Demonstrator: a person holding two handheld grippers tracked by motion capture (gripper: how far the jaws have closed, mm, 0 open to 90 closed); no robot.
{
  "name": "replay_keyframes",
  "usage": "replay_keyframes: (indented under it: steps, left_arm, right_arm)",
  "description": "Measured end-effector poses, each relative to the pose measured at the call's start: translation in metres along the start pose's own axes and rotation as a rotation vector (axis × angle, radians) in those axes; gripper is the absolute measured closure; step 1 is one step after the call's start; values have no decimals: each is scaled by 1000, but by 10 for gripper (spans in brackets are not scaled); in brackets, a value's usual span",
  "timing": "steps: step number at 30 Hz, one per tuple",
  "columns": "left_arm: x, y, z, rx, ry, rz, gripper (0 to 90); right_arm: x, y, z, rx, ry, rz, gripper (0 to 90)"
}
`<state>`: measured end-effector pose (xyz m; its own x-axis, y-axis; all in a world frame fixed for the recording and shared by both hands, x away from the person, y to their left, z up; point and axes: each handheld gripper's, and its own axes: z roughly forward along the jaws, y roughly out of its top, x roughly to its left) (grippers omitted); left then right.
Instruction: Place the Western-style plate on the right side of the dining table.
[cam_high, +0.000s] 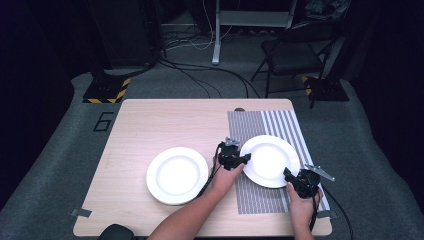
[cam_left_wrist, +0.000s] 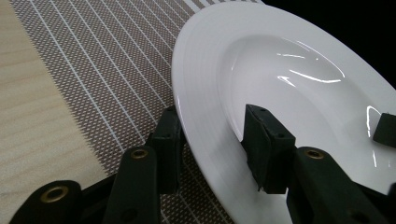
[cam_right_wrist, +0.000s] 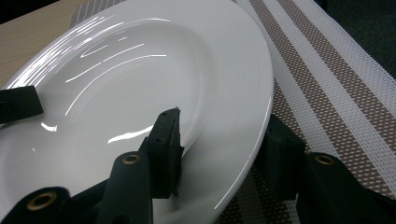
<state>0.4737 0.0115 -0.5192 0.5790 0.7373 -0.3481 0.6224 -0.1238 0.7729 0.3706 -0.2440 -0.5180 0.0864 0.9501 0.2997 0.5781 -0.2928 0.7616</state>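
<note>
High view's got both grippers on one white plate (cam_high: 270, 161) over the striped placemat (cam_high: 260, 125): left gripper (cam_high: 235, 159) fingers pinching its left rim, right gripper (cam_high: 296, 179) clamping the near-right rim. Second plate (cam_high: 177, 175) sits on bare counter (cam_high: 150, 125).

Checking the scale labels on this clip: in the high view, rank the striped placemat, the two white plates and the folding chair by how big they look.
1. Striped placemat, largest.
2. The left plate and the right plate look about equal.
3. The folding chair stands farther from the camera, so I leave it unranked.
</note>
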Motion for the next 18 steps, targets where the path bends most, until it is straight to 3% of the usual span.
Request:
replay_keyframes:
  steps: [18]
  left_arm:
    - [-1, -2, 5, 0, 17, 1, 583]
  right_arm:
    - [-2, 0, 4, 14, -13, 2, 533]
